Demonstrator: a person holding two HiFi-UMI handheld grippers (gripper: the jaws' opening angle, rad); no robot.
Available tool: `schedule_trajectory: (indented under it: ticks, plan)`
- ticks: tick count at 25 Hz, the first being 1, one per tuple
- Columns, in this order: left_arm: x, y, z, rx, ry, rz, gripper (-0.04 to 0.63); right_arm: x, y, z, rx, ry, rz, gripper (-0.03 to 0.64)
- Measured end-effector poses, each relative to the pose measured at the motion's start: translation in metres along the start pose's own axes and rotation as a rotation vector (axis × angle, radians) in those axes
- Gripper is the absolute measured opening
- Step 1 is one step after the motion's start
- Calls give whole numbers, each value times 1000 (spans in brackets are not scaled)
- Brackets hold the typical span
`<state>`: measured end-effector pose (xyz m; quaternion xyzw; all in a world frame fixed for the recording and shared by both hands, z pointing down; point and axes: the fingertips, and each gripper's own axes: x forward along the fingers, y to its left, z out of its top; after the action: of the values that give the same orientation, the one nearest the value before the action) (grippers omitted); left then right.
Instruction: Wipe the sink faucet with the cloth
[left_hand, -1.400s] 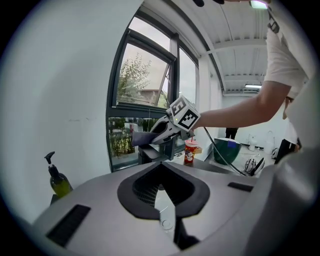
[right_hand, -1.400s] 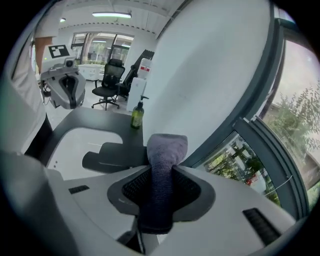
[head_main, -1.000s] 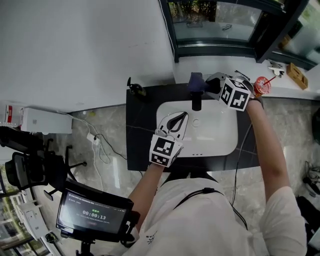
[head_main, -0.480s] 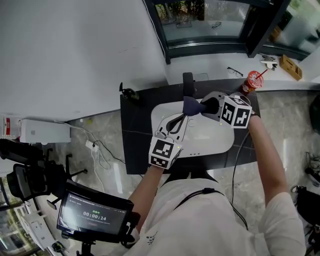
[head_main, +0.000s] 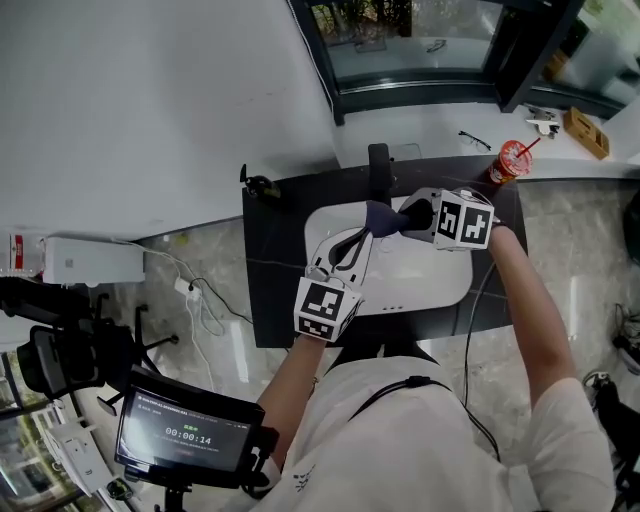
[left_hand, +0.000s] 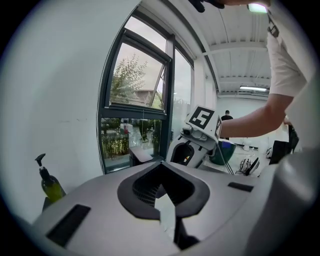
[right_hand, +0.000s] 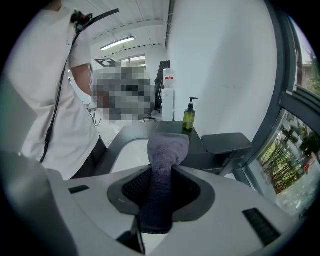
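We are wearing a white short-sleeved T-shirt, with a thin black cord running across the chest at six o'clock in the head view. Our left gripper and right gripper are showing pale grey shells and dark ribbed pads, each bearing a cube of black-and-white square markers.

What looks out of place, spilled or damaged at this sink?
Nothing stands out. The faucet looks intact at the far edge of the sink, the soap bottle stands upright on the counter, and the right gripper holds the cloth.
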<state>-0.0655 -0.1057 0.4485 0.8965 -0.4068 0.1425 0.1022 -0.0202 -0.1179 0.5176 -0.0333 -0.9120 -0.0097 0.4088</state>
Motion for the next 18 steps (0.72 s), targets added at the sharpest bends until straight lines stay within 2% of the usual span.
schedule_trajectory:
  ticks: [9, 14, 18]
  plan:
    - [-7, 12, 1, -16, -7, 46, -5, 14, -29, -19, 12, 118, 43, 114]
    - [-6, 20, -2, -25, -4, 61, -5, 15, -56, -24, 30, 142, -11, 114]
    - [-3, 19, -2, -25, -3, 57, -5, 12, -78, -26, 64, 125, -94, 114]
